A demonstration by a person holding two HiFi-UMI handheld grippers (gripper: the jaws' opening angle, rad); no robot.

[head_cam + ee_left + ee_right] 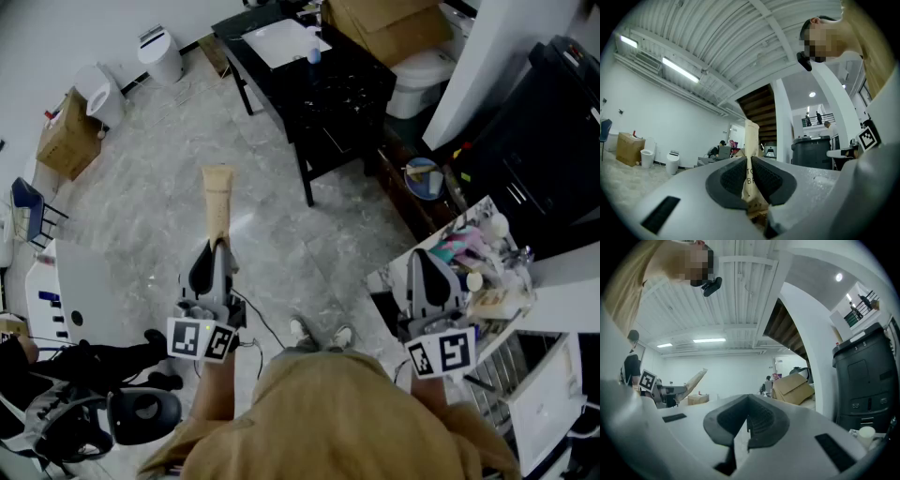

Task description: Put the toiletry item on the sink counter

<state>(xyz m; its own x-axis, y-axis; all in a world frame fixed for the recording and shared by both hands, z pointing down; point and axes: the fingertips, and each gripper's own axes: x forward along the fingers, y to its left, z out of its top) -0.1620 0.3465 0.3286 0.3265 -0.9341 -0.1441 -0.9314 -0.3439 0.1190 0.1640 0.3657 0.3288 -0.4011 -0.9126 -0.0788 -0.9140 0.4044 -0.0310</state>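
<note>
A flat beige toiletry tube [217, 200] sticks forward out of my left gripper [217, 246], which is shut on the tube's lower end. In the left gripper view the tube [751, 136] stands upright, pinched between the dark pads [766, 180]. My right gripper [427, 260] hovers at the right over a crowded tray of toiletries [480, 251]; its jaws [746, 420] are shut with nothing between them. The right gripper view also shows the tube [692, 379] off to the left. The dark sink counter [352, 89] with a white basin [278, 41] lies far ahead.
A small bottle [313, 54] stands beside the basin. Past the counter are a cardboard box [389, 23] and a toilet [422, 70]. A white bin [159, 54] and another box [67, 139] stand at the far left. A black chair [141, 408] is at the lower left, and marble floor [150, 197] lies between.
</note>
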